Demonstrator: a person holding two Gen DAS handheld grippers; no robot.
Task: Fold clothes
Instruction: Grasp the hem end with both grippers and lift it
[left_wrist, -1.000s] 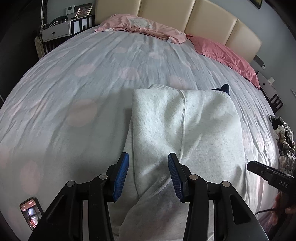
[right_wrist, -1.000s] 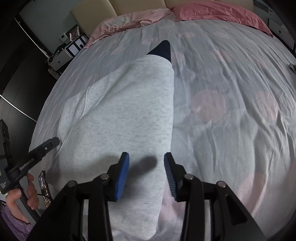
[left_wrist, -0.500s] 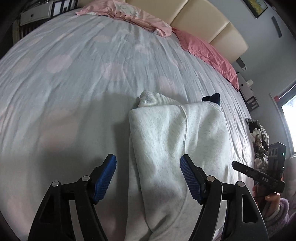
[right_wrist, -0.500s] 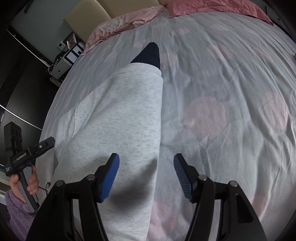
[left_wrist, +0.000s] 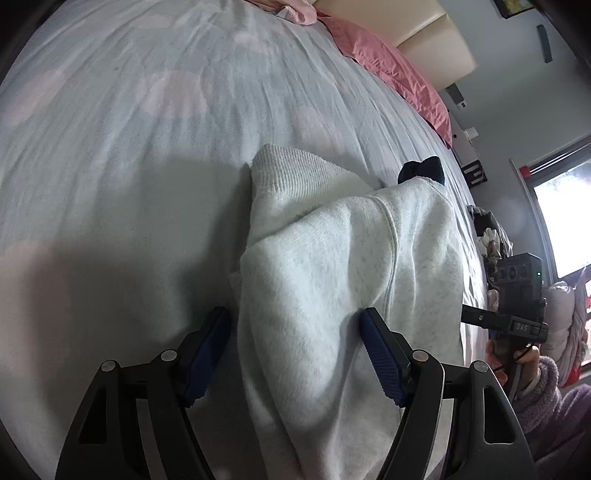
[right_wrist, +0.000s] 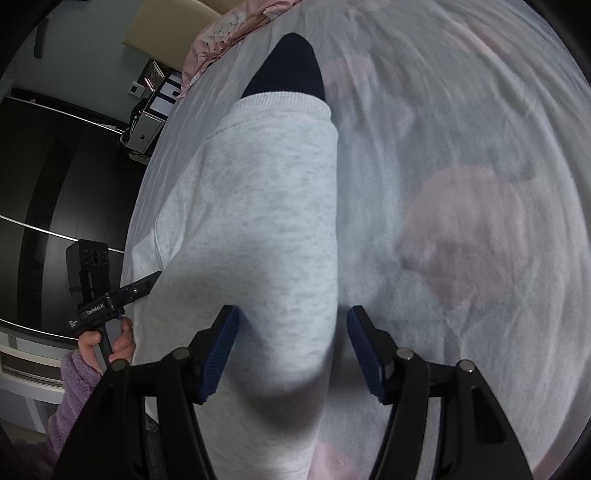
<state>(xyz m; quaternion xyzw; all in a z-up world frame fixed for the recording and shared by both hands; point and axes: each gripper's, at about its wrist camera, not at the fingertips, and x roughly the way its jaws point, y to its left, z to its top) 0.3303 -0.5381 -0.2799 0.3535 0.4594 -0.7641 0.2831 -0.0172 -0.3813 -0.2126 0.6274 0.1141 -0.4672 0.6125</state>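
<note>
Grey sweatshirt (left_wrist: 332, 280) lies half-folded on the bed (left_wrist: 129, 147); left gripper (left_wrist: 295, 354) and right gripper (right_wrist: 291, 343) straddle its edges, jaws released, likely regrasping next.

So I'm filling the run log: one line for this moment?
stage: fold clothes | left gripper: open, astride sweatshirt edge | right gripper: open, astride other edge | sweatshirt: on bed, unheld

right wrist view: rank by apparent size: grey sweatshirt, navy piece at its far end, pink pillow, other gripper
1. grey sweatshirt, by far the largest.
2. navy piece.
3./4. pink pillow and the left gripper: look alike in area, so unranked. The pillow is far off and cut by the frame edge, so its true size is larger than it looks.
</note>
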